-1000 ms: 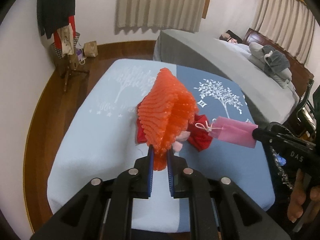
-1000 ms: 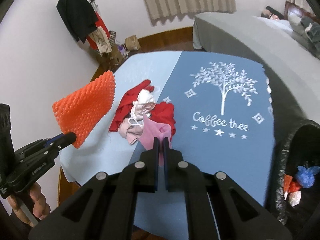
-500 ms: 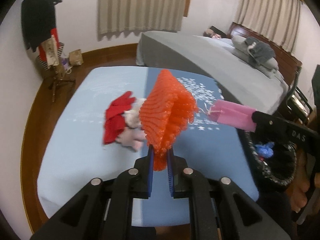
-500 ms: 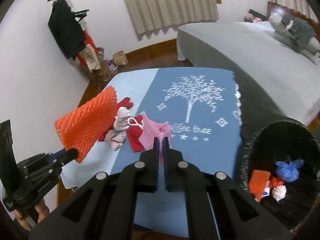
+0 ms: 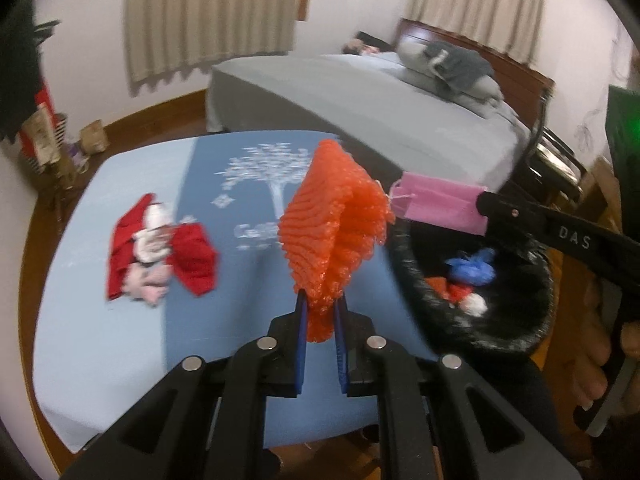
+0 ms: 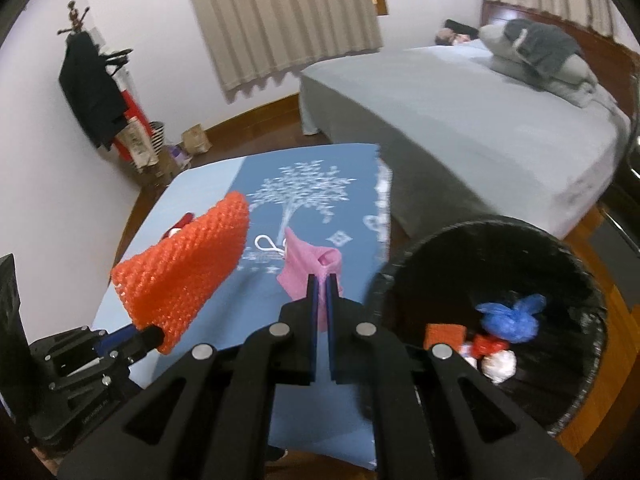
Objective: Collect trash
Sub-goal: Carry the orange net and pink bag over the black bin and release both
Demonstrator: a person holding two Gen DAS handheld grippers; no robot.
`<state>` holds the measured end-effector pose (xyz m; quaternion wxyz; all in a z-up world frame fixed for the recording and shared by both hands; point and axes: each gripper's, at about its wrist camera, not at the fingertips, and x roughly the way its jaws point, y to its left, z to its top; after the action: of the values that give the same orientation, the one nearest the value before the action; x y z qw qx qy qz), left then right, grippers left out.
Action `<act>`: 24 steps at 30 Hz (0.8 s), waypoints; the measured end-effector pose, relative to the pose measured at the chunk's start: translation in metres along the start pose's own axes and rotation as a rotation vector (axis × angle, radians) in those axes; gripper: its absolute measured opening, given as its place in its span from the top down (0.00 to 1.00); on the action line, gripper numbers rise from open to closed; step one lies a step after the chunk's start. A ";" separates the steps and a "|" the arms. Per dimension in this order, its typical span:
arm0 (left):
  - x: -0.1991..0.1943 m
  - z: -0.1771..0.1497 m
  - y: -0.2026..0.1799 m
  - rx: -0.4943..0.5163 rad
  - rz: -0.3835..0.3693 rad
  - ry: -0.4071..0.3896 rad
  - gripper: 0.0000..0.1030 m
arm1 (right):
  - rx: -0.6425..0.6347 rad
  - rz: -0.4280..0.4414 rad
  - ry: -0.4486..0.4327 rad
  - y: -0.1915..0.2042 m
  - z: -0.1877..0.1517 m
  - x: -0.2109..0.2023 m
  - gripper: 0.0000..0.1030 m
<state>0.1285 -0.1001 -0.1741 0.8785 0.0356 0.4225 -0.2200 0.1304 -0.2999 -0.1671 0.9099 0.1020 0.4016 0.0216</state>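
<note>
1. Left wrist view: one orange foam net (image 5: 332, 240) is pinched at its lower end between the fingers of the left gripper (image 5: 320, 312), fanning up above the blue tablecloth (image 5: 100, 340).
2. One pink mask (image 6: 310, 260) is clamped in the right gripper (image 6: 320, 292), just left of the bin's rim.
3. One black bin (image 6: 592, 360) holds several scraps, one a blue bundle (image 6: 512, 318).
4. One pile of red and white scraps (image 5: 156, 252) lies on the tablecloth.

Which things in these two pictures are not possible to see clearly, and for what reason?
- Left wrist view: the red and white pile on the table is motion-blurred; its items cannot be told apart.
- Right wrist view: the orange foam net hides most of that pile.
- Right wrist view: the right gripper body covers part of the black bin floor.
</note>
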 end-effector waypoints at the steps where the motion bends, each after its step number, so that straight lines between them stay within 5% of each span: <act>1: 0.002 0.001 -0.008 0.012 -0.010 0.003 0.88 | 0.008 -0.011 -0.004 -0.008 -0.002 -0.004 0.96; 20: 0.088 0.023 -0.165 0.213 -0.159 0.134 0.86 | 0.192 -0.225 -0.009 -0.163 -0.035 -0.030 0.93; 24: 0.106 0.021 -0.178 0.256 -0.123 0.152 0.54 | 0.237 -0.246 0.017 -0.183 -0.041 -0.023 0.91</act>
<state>0.1270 -0.3029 -0.2190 0.8172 0.1377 0.4577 -0.3220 0.0766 -0.4748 -0.2141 0.8838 0.1585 0.4184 -0.1368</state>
